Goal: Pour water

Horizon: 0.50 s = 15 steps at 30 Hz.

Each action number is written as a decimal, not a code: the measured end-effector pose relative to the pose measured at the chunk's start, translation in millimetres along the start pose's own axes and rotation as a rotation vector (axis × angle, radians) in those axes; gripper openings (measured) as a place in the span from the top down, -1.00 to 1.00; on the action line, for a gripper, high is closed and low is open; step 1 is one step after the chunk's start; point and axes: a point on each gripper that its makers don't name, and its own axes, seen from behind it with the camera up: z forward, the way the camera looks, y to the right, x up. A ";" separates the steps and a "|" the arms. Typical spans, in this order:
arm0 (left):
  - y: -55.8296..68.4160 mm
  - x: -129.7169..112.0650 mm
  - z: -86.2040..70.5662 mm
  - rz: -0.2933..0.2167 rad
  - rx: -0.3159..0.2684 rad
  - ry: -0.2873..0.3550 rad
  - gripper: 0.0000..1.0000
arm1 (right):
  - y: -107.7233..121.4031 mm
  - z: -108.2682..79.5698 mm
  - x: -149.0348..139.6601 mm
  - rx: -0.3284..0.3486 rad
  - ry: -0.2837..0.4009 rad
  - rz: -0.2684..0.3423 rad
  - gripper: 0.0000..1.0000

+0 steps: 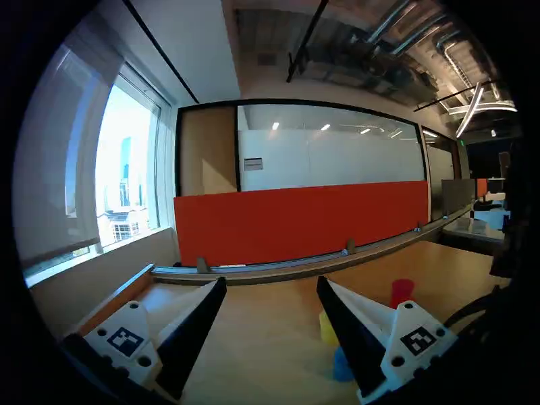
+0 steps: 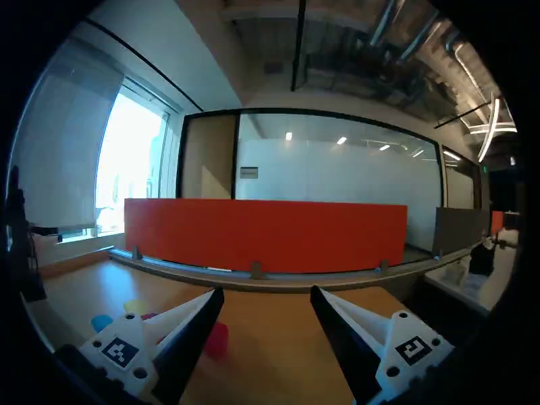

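Wooden worktop (image 1: pixel 270 337) ran to orange divider panel (image 1: pixel 297 223). Left hand-held gripper (image 1: pixel 270 282) gaped wide, holding nothing; red plastic cup (image 1: pixel 402 291), yellow cup (image 1: pixel 327 331), blue cup (image 1: pixel 342 368) stood near, partly hidden behind its right finger. Right hand-held gripper (image 2: pixel 266 291) likewise wide, unloaded.

- The left gripper view rides low and close over the wooden table (image 1: pixel 270 337). It faces the far orange partition (image 1: pixel 304 223), with the window (image 1: pixel 125 175) on its left.
- The right gripper view is equally low over the table (image 2: pixel 270 337) and faces the partition (image 2: pixel 270 233) more squarely, with the window (image 2: pixel 135 162) on its left.
- Both views share these; the red cup (image 1: pixel 401 291) sits near right in the left gripper view, and the red cup (image 2: pixel 217 339) near left in the right gripper view.
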 end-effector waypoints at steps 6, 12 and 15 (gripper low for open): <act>-1.3 27.2 5.7 0.006 -0.023 0.001 -1.00 | -5.0 2.4 26.9 0.032 -0.007 0.027 -0.99; 1.0 33.5 8.4 -0.011 -0.050 -0.019 -1.00 | -10.8 0.8 31.8 0.072 -0.019 0.045 -0.98; 8.0 36.9 8.5 -0.011 -0.083 -0.020 -1.00 | -12.4 1.9 31.5 0.093 -0.019 0.046 -0.98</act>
